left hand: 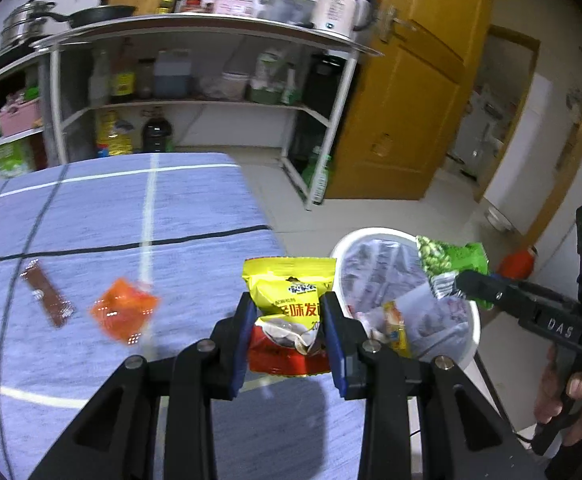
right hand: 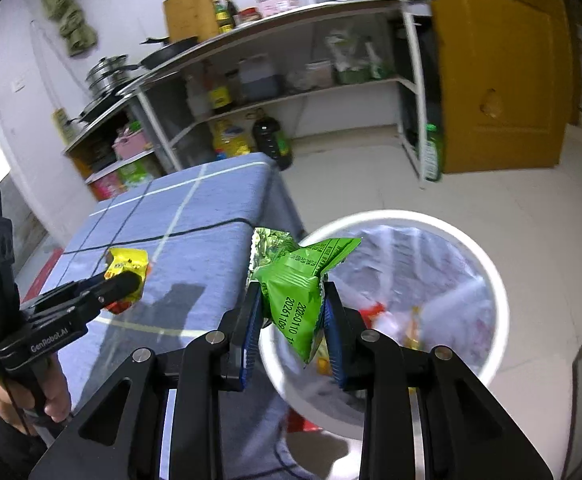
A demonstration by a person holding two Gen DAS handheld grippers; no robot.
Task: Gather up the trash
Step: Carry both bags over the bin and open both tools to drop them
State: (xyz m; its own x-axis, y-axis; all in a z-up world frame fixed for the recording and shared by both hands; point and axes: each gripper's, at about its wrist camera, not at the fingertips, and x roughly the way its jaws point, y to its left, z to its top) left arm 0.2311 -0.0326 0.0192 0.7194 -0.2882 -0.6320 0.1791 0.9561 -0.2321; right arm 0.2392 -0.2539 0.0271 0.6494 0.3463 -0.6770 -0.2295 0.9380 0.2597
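Crumpled green packet (right hand: 297, 296) — yellow packet (left hand: 291, 308)

Green packet (right hand: 297, 300) reads 20260110; left gripper (right hand: 125, 280) reads GenRobot.AI.

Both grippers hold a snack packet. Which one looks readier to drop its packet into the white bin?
The right gripper: its crumpled green snack packet already hangs over the white round lined bin. The left gripper's yellow-and-red snack packet appears to be above the blue checked tablecloth.
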